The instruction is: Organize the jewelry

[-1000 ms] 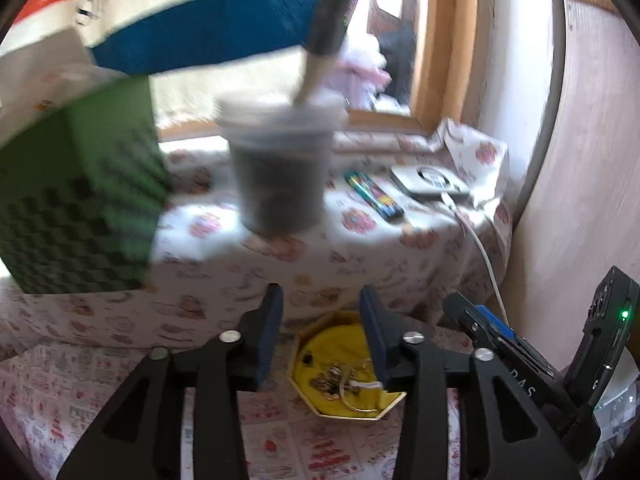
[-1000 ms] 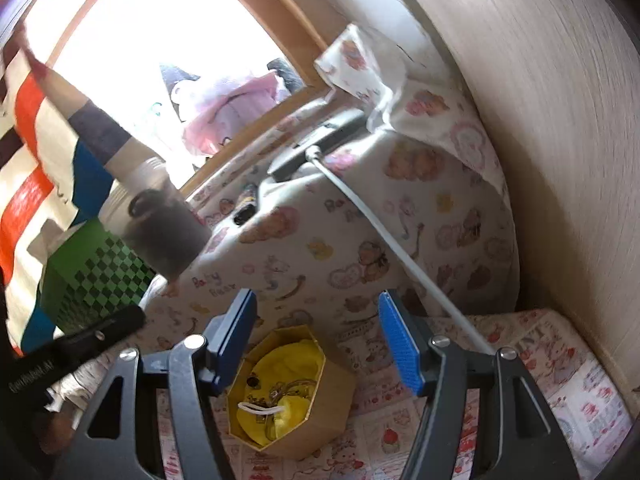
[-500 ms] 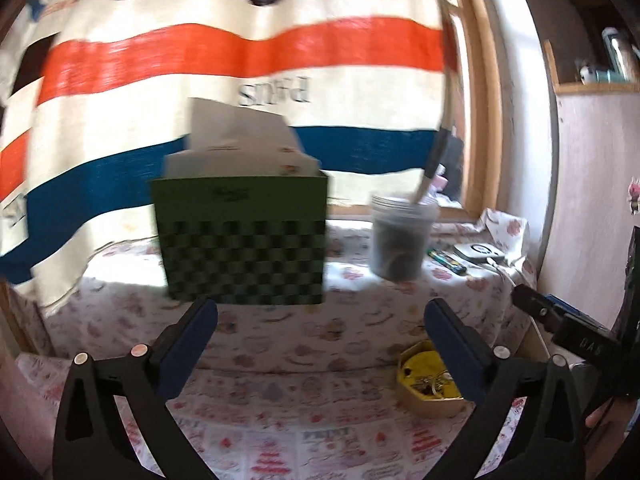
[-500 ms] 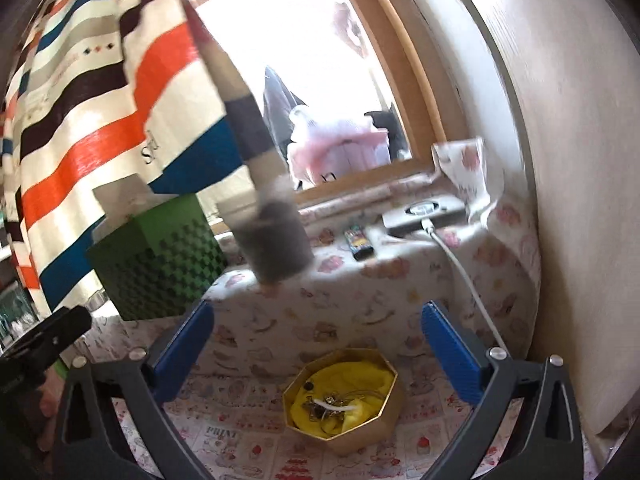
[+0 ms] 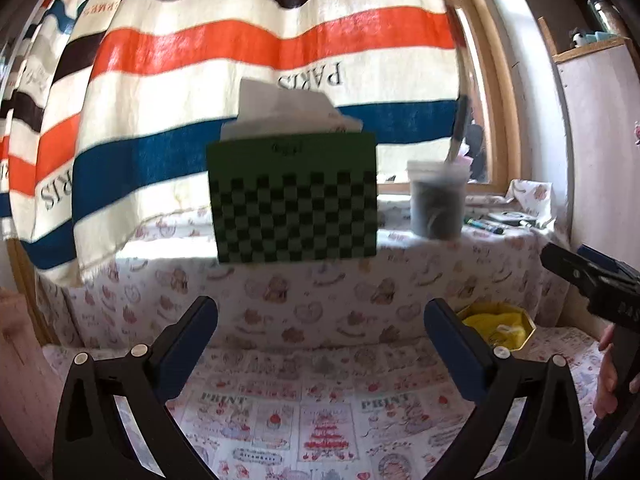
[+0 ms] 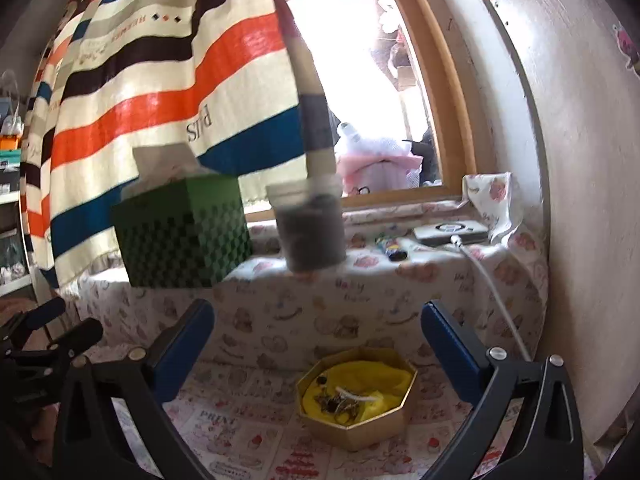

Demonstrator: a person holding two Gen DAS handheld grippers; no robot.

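An octagonal gold box point(image 6: 356, 396) with a yellow lining holds a tangle of jewelry point(image 6: 340, 402) on the printed cloth. It also shows in the left wrist view point(image 5: 498, 326), low right, partly behind my right finger. My right gripper point(image 6: 318, 336) is open and empty, held above and in front of the box. My left gripper point(image 5: 320, 336) is open and empty, off to the left of the box over bare cloth. The right gripper's body point(image 5: 592, 280) shows at the right edge of the left wrist view.
A raised ledge under the same cloth carries a green checkered tissue box point(image 5: 294, 200), a plastic jar with a brush point(image 5: 438, 204), markers point(image 6: 390, 246) and a white device with a cable point(image 6: 450, 232). A striped curtain point(image 5: 240, 60) hangs behind. A wall point(image 6: 580, 160) stands at right.
Both grippers have opened wide and pulled back and up from the gold box. The left one has swung left, so the box now sits at its lower right.
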